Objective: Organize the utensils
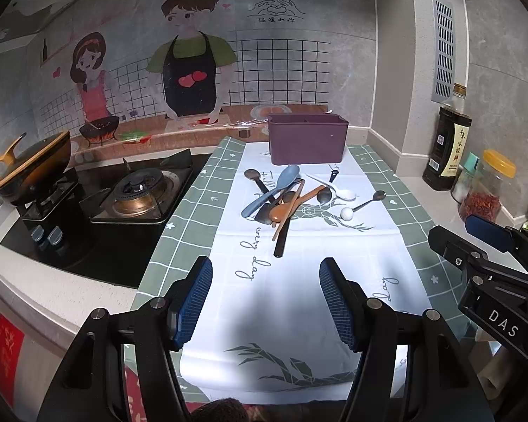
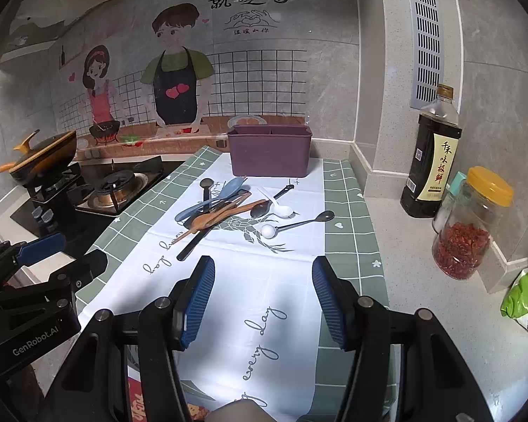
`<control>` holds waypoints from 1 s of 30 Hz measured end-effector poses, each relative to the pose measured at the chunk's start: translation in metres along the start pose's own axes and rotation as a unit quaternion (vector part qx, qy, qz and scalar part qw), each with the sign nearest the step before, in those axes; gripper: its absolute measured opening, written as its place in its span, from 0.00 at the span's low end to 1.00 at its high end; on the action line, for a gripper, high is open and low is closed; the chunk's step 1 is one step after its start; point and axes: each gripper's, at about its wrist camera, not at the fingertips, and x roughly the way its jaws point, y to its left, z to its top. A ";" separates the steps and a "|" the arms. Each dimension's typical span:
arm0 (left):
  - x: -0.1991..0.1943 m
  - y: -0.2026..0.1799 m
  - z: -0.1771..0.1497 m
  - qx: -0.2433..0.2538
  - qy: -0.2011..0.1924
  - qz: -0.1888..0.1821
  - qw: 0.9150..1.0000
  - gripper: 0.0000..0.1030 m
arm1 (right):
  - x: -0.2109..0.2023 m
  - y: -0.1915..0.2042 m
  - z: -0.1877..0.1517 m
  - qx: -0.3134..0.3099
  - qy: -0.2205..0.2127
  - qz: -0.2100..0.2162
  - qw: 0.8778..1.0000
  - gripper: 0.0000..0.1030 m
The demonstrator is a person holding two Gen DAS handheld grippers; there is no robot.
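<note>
A pile of utensils lies on the white and green cloth (image 1: 299,267): a blue spoon (image 1: 274,190), a wooden spoon (image 1: 288,207), black chopsticks (image 1: 281,239), a white spoon (image 1: 338,190) and a metal spoon (image 1: 369,200) with a white ball end. The pile also shows in the right wrist view (image 2: 228,207). Behind it stands an empty purple holder (image 1: 306,137), also in the right wrist view (image 2: 269,154). My left gripper (image 1: 265,302) is open and empty, near the cloth's front. My right gripper (image 2: 264,302) is open and empty beside it.
A gas stove (image 1: 137,193) with a black and yellow pan (image 1: 31,165) is to the left. A soy sauce bottle (image 2: 431,161), a jar of dried chili (image 2: 471,225) and a green bag (image 2: 526,299) stand on the counter to the right.
</note>
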 end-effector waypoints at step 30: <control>-0.003 0.000 -0.009 -0.005 0.004 -0.004 1.000 0.62 | 0.000 0.003 -0.003 0.002 0.004 0.001 1.000 0.54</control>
